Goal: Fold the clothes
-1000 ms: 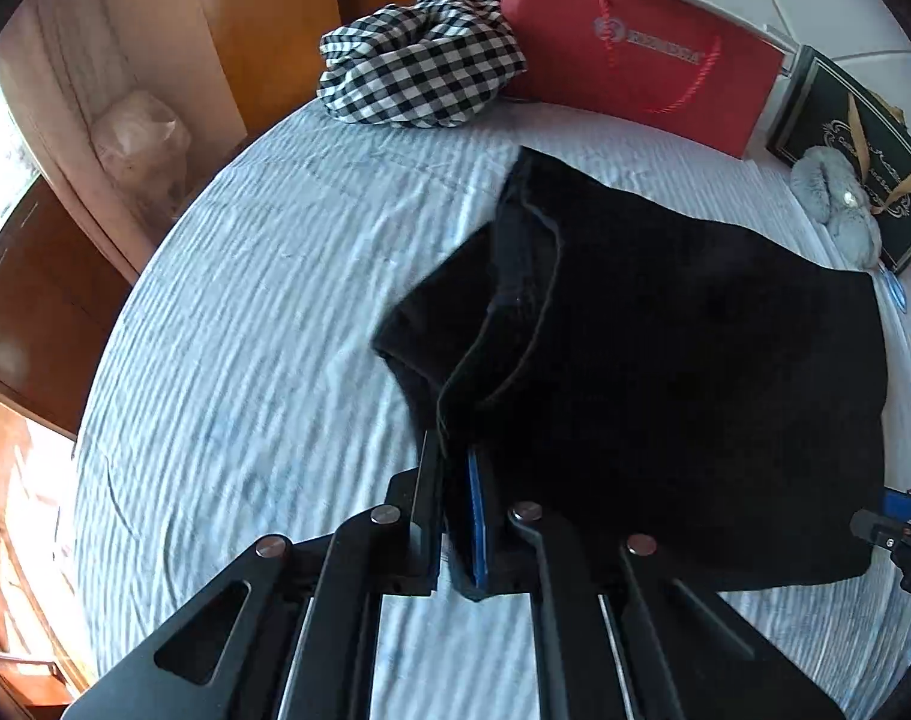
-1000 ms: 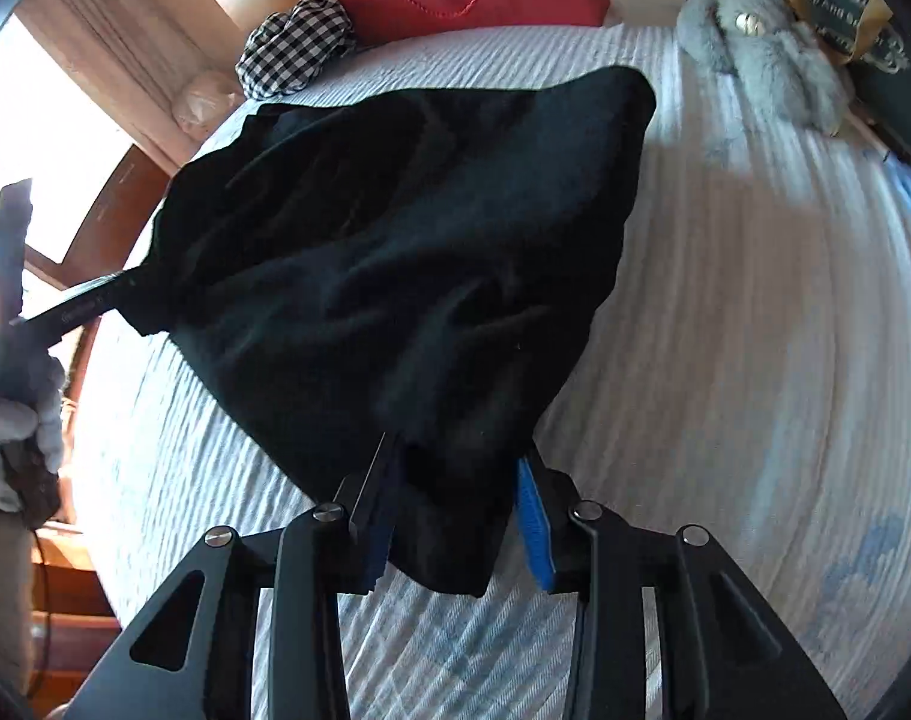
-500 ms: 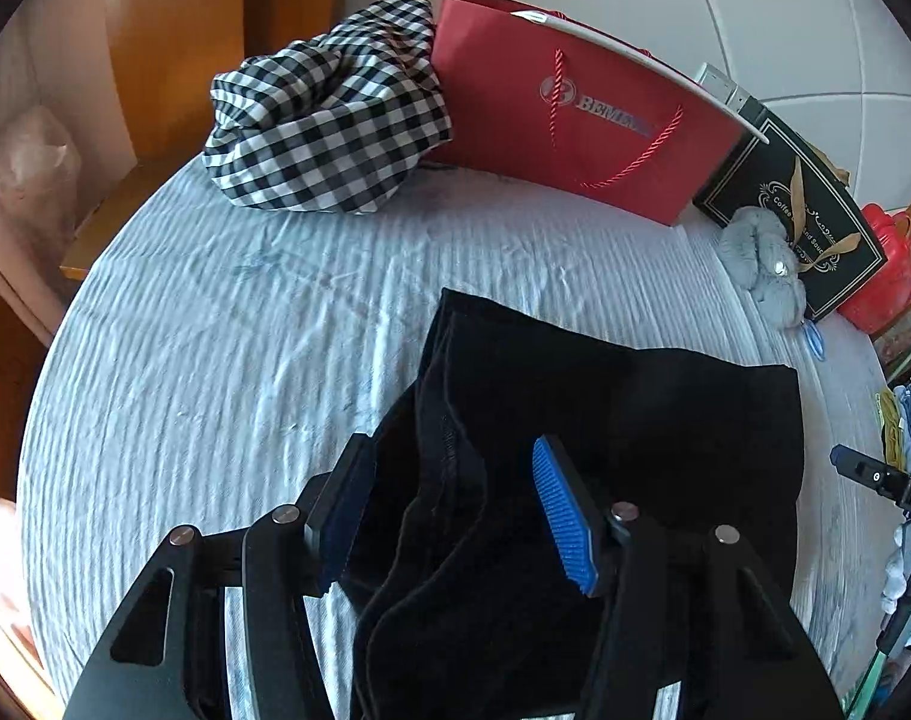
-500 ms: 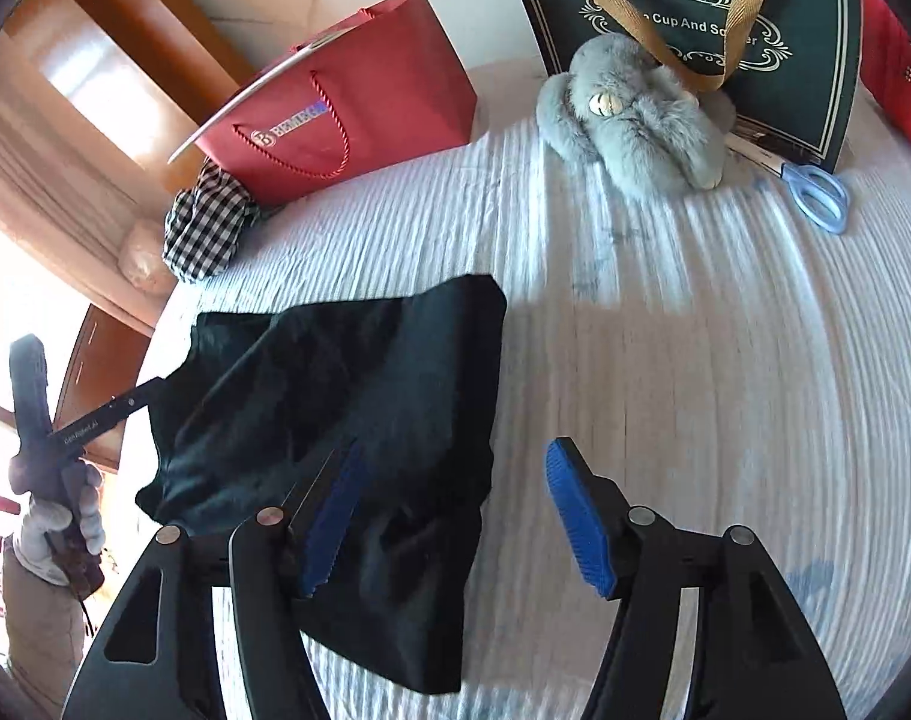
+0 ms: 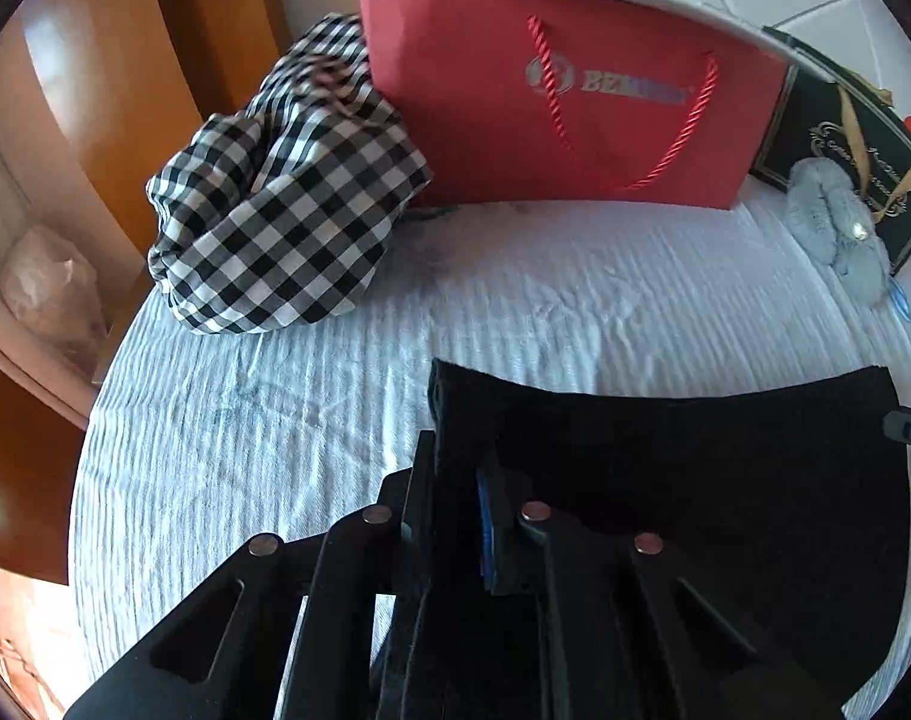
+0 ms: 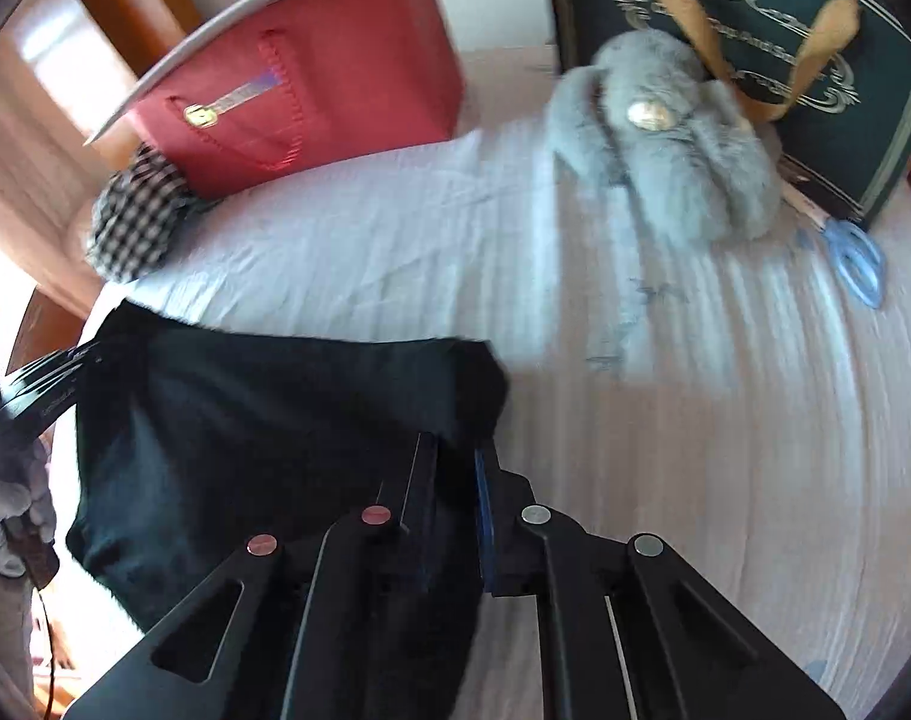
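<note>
Black garment [image 5: 695,480] sits in the lower half of both frames, spread on the white striped bedspread [image 5: 275,432], with you pinching it at two corners. Your left gripper [image 5: 458,510] has just been closing and now clamps the garment's left edge; cloth is visibly between the pads. Your right gripper [image 6: 455,510] has likewise just been closing and grips the right corner, fabric bunched between its fingers. Left view only: the checked cloth [image 5: 287,204] is sharp at upper left, the red bag [image 5: 575,96] logo is partly readable, and the tip of your right tool pokes in at the right edge. Right view only: blue-handled scissors [image 6: 854,258] at right, just beside the grey fluffy toy [image 6: 665,138], the green gift bag [image 6: 755,48] fills the upper right, and your gloved left hand [image 6: 11,516] on the other tool's handle shows at lower left. Right frame is motion-blurred; the checked cloth there is small, at upper left below the red bag.
</note>
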### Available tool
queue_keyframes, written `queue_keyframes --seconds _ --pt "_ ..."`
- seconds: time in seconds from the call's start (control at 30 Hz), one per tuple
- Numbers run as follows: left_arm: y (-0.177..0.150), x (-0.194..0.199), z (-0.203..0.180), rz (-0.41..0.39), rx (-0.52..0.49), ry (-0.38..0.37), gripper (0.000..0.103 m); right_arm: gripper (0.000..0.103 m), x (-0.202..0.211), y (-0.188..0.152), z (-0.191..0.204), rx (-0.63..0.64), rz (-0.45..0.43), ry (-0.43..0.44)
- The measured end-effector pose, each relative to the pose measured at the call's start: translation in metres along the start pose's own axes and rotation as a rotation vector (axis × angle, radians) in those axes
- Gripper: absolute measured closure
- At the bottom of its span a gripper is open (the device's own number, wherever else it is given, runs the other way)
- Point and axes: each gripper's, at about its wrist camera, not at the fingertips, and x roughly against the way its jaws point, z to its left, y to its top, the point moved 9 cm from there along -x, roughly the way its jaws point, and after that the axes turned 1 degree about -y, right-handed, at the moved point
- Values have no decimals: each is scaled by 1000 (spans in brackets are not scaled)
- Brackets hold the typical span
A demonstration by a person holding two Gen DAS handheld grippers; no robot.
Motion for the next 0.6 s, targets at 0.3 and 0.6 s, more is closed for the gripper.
queue_keyframes --seconds 0.3,0.6 --pt "-5 52 38 -86 116 -110 41 44 56 -20 -2 -50 -102 103" --pt "-58 58 -10 -6 16 -171 86 83 40 -66 58 -3 -35 218"
